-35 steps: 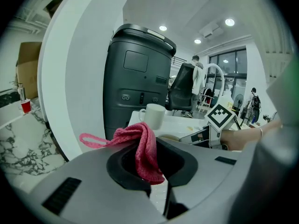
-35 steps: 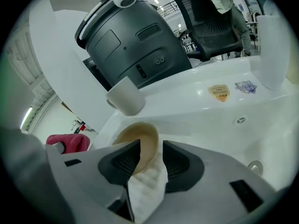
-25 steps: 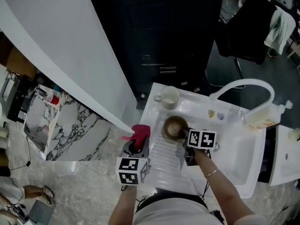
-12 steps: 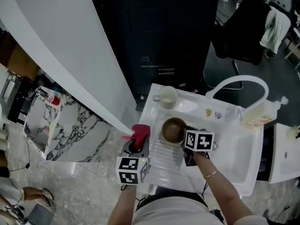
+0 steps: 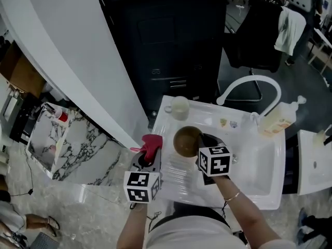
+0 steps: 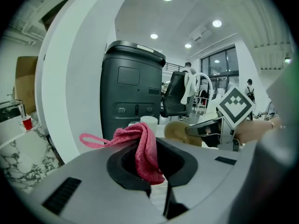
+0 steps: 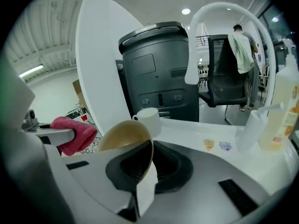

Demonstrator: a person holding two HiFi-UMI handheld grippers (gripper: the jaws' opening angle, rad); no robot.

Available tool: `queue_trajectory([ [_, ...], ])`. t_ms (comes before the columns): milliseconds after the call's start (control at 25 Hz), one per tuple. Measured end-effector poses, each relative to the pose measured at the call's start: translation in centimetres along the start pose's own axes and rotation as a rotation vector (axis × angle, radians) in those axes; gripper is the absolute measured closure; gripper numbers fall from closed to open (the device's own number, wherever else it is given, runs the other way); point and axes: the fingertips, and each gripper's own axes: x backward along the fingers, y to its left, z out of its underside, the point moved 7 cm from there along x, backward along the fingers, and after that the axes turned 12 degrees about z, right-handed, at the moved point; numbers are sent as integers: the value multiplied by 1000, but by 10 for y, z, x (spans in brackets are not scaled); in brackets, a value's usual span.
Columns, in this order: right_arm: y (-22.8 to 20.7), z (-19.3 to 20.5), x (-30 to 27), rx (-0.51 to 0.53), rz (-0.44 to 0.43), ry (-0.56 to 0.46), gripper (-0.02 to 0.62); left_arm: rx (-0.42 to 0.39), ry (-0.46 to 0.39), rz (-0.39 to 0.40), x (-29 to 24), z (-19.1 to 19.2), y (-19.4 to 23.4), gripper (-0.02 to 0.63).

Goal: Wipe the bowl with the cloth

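1. Right gripper (image 7: pixel 145 171) has just been closing its jaws, now pinched on the rim of the bowl (image 7: pixel 122 136), held tilted at frame centre.
2. Left gripper (image 6: pixel 150 169) clamps the pink cloth (image 6: pixel 145 148), left of the bowl, not touching.
3. Both are picked up; wiping is not started.
4. Both hands point forward and down over the sink (image 5: pixel 259 165).

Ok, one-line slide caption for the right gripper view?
Right gripper, jaws just closed on the rim of a tilted tan bowl; red cloth at left, white mug behind.
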Motion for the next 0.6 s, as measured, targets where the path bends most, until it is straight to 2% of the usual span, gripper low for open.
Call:
queue_trajectory([
  [360,-4,-4,39,10,35,-72,580,-82,-53,44,22,-19,-34,560],
  [440,-2,-5,45,9,43,-87,580,-100,-83,97,28,-28,-44,560],
  [600,3,-8,54,17,44,-99,580,-173,-121,290,32,-47,-71,560],
])
